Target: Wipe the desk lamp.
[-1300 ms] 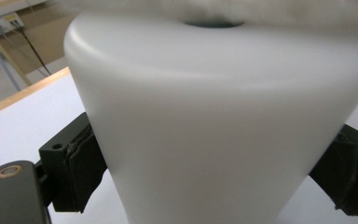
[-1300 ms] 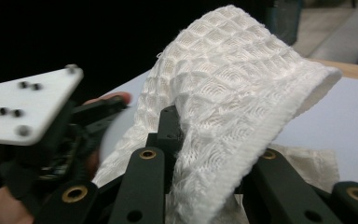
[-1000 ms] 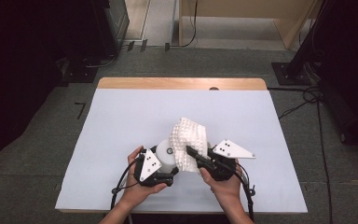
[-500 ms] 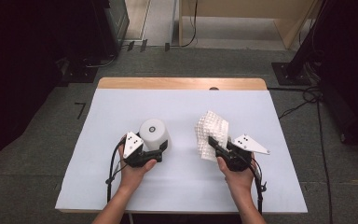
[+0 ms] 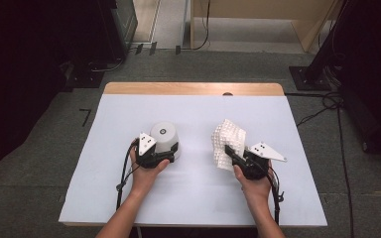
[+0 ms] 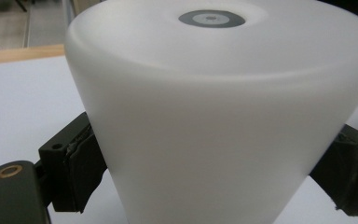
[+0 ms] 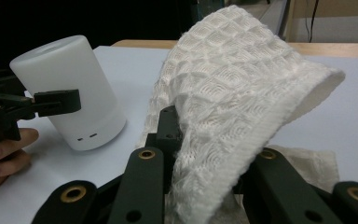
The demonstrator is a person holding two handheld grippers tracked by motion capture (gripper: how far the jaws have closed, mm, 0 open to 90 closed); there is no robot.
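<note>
Left gripper [image 5: 164, 154] jaws clamp the white lamp [image 5: 164, 139] left-centre on the worktop [image 5: 193, 208], right gripper [image 5: 232, 152] jaws pinch the cloth [image 5: 228, 141] right; wipe gently, steadying the lamp.

Looks down and forward from above the near edge of the table [image 5: 193, 106], taking in both hands. Rides the left gripper [image 5: 158, 154], pressed very close against the white lamp [image 6: 219, 116]. Rides the right gripper [image 5: 234, 154], looking low across the tabletop past the waffle cloth [image 7: 233, 107]. Shared by all three: lamp and white tabletop.
</note>
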